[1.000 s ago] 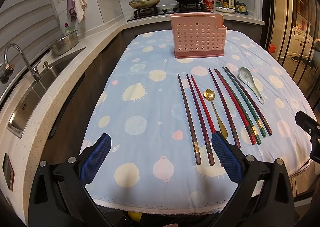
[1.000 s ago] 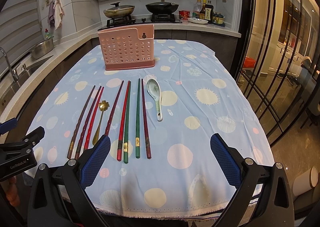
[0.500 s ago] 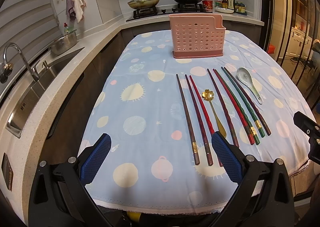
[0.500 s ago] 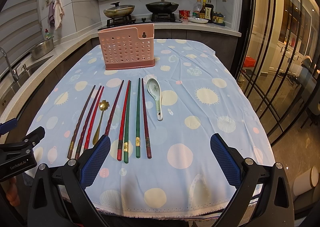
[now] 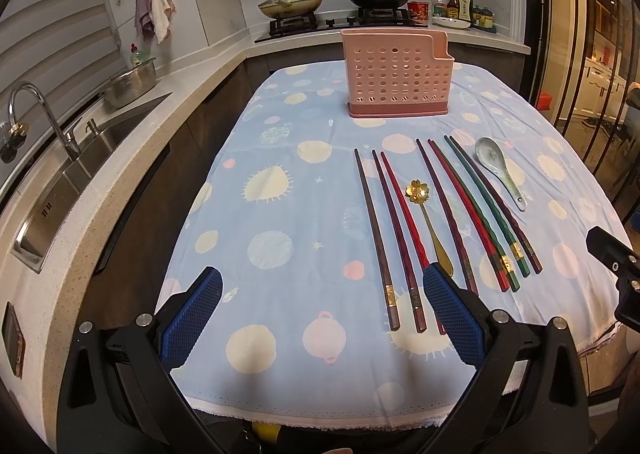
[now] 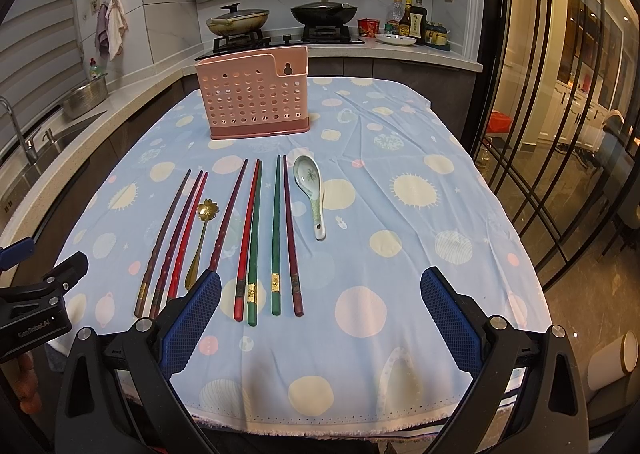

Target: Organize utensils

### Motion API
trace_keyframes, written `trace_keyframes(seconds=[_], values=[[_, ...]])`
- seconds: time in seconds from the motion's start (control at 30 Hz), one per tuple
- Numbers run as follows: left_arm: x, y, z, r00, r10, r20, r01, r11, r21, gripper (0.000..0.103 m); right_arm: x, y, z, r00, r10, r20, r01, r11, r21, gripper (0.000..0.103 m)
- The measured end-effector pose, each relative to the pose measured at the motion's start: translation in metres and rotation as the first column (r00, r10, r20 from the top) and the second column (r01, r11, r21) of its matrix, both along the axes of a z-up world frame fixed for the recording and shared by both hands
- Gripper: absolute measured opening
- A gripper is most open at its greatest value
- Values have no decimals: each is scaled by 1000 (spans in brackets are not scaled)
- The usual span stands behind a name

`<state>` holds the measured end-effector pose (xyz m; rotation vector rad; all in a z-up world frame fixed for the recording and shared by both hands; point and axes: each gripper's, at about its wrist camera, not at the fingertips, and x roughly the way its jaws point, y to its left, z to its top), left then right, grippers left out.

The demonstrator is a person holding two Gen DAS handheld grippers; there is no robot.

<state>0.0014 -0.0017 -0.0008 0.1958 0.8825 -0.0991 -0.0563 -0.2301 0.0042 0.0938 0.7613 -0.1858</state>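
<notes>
A pink perforated utensil holder point(image 5: 397, 75) point(image 6: 256, 94) stands upright at the far middle of the table. In front of it lie several chopsticks point(image 5: 452, 214) point(image 6: 256, 238) in a row, brown, red and green, with a gold flower-headed spoon point(image 5: 428, 222) point(image 6: 202, 230) among them. A white ceramic spoon point(image 5: 498, 168) point(image 6: 311, 190) lies at the right end of the row. My left gripper point(image 5: 320, 318) hovers open over the near table edge, left of the chopstick handles. My right gripper point(image 6: 320, 318) is open too, near the edge, right of the handles.
The table wears a blue dotted cloth point(image 5: 280, 214) point(image 6: 420, 214). A counter with a sink point(image 5: 68, 174) runs along the left. A stove with two pans point(image 5: 340, 0) sits behind the table. Glass doors point(image 6: 560, 134) stand to the right.
The left gripper has shifted very slightly, so the table scene sits a touch to the left in its view. The right gripper's view is unchanged. No utensil has moved.
</notes>
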Motion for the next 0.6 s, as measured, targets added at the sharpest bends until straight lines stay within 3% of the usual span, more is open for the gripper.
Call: trace_keyframes(seconds=[0.17,0.3,0.37,0.6], values=[[-2,-3,-1,998,-26,54,26,1000,-4,96,0,0,-1,1000,1,1,-1,1000,0,96],[-2,-5,1,997,-49,59,50,999,-12,96,0,-1,0,1000,-1,0,1,1000,0,96],[-1,-2,1,997,-52,55,54,997,-52,96,1,-1,-1,1000,-4,-3,4,1000,4,96],[6,4,-4,998,-25,52,28,998,-56,96,7,-5,-9,1000,-14,-10,15,1000,11,96]])
